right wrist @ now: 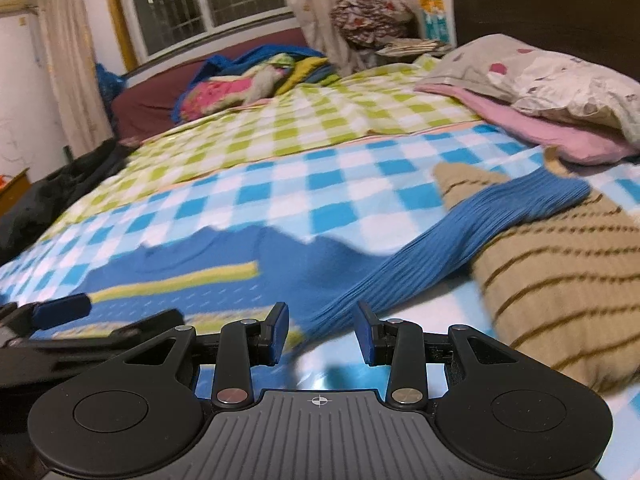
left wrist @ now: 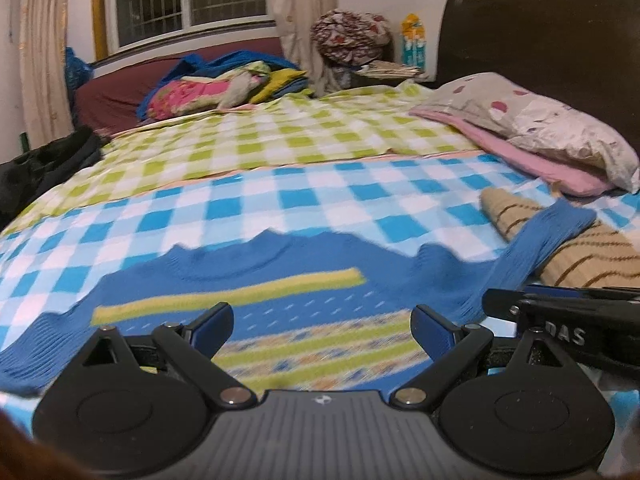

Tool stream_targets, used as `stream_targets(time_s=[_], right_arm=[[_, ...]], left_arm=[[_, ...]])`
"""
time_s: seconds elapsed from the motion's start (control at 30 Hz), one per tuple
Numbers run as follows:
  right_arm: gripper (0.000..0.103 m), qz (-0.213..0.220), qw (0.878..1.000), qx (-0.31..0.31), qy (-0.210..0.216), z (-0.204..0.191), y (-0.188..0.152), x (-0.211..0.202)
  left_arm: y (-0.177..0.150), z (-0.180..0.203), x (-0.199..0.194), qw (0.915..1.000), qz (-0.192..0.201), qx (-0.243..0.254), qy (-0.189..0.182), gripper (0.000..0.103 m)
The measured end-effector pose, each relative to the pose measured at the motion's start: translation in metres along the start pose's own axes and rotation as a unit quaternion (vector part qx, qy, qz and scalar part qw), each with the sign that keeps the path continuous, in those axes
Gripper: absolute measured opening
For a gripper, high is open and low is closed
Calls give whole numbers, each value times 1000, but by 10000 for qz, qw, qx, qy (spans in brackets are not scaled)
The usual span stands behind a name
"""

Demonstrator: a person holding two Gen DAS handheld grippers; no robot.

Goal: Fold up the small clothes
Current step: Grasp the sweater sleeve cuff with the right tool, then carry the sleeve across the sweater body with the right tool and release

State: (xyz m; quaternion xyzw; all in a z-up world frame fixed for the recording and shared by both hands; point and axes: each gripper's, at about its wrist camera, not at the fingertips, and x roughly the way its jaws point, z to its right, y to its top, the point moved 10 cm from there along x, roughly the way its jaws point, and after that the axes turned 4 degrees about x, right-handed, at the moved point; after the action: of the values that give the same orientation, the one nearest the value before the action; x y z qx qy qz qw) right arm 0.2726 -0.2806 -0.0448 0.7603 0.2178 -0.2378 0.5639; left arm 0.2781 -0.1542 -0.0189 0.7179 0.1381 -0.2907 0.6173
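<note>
A small blue knitted sweater (left wrist: 280, 280) with yellow-green stripes lies spread flat on the checked bed sheet (left wrist: 320, 192). One sleeve (left wrist: 532, 244) stretches right over a beige striped sweater (left wrist: 592, 256). My left gripper (left wrist: 322, 332) is open just above the sweater's patterned lower body, holding nothing. My right gripper (right wrist: 322, 334) is open and empty, low over the base of the right sleeve (right wrist: 460, 236). The blue sweater (right wrist: 200, 264) and the beige sweater (right wrist: 560, 276) show in the right wrist view. The left gripper (right wrist: 60, 308) shows at that view's left edge.
Pillows (left wrist: 540, 120) on a pink cloth (left wrist: 532, 156) lie at the right by the dark headboard (left wrist: 540, 32). A heap of colourful clothes (left wrist: 224, 84) sits at the far side. A black garment (left wrist: 48, 164) lies at the bed's left edge.
</note>
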Motion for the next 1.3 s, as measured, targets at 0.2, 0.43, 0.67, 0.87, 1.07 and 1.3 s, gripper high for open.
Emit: stream_targets(time_s=[0.2,0.43,0.67,0.87,1.07,1.3], right_arm=[[36,28,9995,149,-279,35,30,13],[36,19,9966,515,-648,82,69,35],[36,-37,9886,951,-1164,125,98,60],[36,-244,9823,1115,-1486,143,109,85],[29,-448,9720,1327,-1888,167,102,94],[8,-183,9705,1813,-1578,178,101,71]], left_arm=[[25,25,21,9998,83,-2,-197,100],[39,42,39,9994,127,-34,-336,100],[41,54,58,9992,117,-69,-371,100],[40,56,64,9993,131,-106,-326,100],[32,44,59,9996,134,-129,-228,100],[24,34,47,9992,133,-248,-270,100]])
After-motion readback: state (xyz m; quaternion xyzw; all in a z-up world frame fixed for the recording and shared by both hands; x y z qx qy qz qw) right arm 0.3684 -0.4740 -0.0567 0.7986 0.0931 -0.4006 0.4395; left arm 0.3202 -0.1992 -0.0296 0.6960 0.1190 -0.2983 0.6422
